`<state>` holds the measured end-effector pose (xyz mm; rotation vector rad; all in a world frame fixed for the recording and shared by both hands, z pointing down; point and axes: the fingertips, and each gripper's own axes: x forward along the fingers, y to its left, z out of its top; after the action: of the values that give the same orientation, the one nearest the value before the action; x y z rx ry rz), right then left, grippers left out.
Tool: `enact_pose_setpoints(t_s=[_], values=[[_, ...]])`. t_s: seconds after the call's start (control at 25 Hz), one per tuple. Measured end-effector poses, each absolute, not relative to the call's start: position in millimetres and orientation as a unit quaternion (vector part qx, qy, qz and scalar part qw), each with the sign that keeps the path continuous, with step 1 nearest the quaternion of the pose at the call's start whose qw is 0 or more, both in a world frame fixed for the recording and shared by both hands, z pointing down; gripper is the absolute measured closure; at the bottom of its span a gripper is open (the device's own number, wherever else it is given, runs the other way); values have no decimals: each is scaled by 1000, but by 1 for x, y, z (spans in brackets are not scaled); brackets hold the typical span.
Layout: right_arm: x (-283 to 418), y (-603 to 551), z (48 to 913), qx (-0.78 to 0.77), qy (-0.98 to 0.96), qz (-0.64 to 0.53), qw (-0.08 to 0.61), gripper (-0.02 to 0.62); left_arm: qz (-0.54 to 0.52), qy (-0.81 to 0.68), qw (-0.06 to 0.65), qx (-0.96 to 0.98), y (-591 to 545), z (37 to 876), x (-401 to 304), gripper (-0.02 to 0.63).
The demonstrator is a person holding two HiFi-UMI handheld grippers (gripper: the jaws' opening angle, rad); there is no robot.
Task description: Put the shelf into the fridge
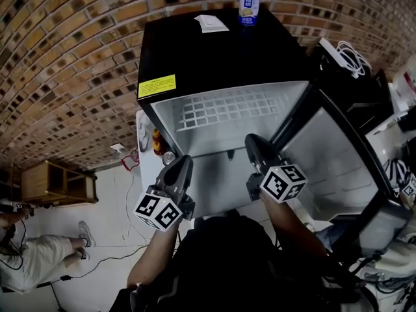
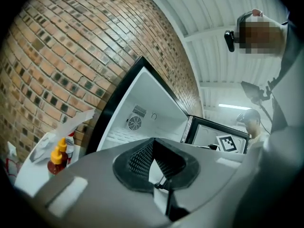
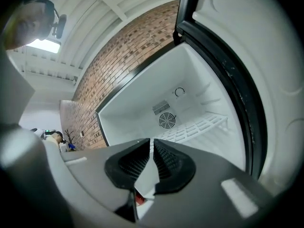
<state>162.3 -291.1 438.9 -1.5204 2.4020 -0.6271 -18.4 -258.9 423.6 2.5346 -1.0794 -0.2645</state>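
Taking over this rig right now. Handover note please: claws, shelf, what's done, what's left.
Left claw: shut, empty.
Right claw: jaws nearly together with a thin gap, empty.
Shelf: lying inside the fridge, neither claw touching it.
Done: shelf looks to be in place.
Left: probably check that it sits level, then perhaps shut the open door.

The left tongs [image 1: 184, 161] and right tongs [image 1: 252, 139] are grey with black ribbed pads [image 2: 137, 158]. Each carries a white cube [image 1: 158, 211] with black square markers. A black top [image 1: 227, 259] fills the lower centre.
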Motion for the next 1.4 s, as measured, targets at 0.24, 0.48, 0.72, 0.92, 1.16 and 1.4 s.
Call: enact_pose_setpoints(t_s=[0.24,0.48,0.72,0.92,1.16,1.4], values=[[163,-279,434,-508,834,-193,94,588,-87,-391,167,901,-242,418,-25,604],[156,-273,432,-489,849,-185,82,589,-71,-408,148,898,-230,413,-40,604],[148,-267,423,-480,856,-179,74,589,-59,-412,142,898,-219,411,-53,604],[144,-249,403,-503,851,-140,57,589,-59,-399,139,904,-215,408,-59,604],[140,-235,385,-530,836,-127,64,589,-50,-414,116,901,-224,398,-78,604],[129,-225,369,-551,826,-108,54,589,-38,-405,96,908,-229,387,-97,604]])
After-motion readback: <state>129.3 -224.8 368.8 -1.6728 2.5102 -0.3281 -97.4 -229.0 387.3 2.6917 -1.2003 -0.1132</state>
